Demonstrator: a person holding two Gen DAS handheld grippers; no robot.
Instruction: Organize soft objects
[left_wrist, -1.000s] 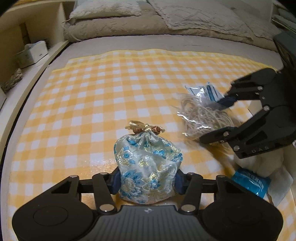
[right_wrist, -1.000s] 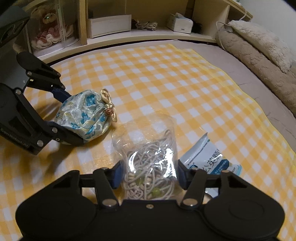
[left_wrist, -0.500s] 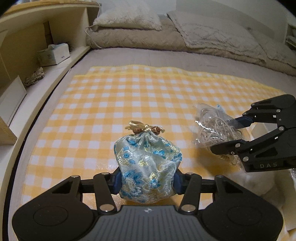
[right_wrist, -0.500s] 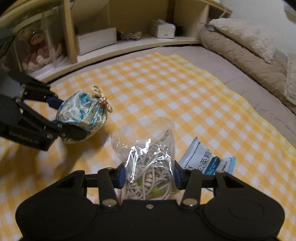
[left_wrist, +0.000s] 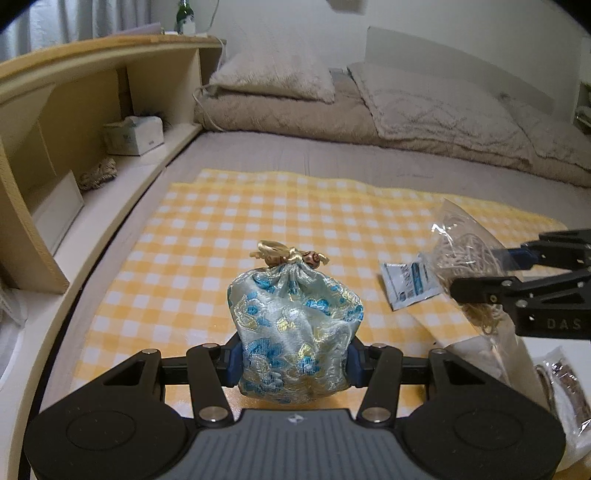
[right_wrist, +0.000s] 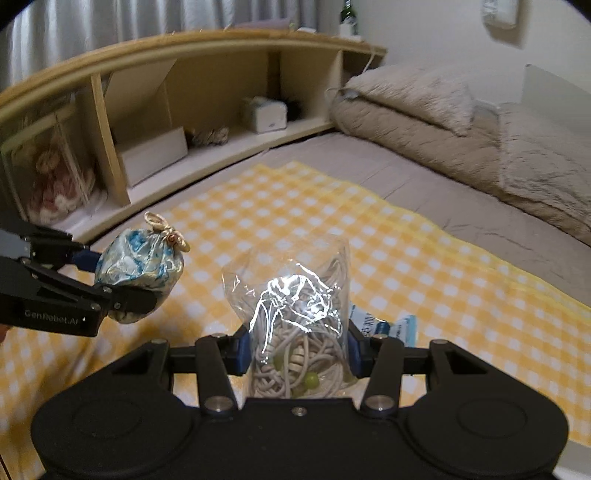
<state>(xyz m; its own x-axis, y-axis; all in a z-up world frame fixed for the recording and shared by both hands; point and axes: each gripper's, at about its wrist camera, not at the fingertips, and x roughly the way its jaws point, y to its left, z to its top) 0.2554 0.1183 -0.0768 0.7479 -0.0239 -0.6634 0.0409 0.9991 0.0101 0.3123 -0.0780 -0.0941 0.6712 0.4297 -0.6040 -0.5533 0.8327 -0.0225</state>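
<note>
Left wrist view: left gripper clamps brocade drawstring pouch, tilted downward; right gripper clamps clear cord bag above checkered cloth.

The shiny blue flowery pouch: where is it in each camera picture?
Left wrist view: the pouch sits bottom centre, squeezed in the left gripper.
Right wrist view: the pouch is at middle left, in the same gripper.
Shared landmark: the yellow checked cloth under both.

Blue-floral brocade drawstring pouch, upright, tied shut, and clear bag of cord, both lifted above checked cloth.
</note>
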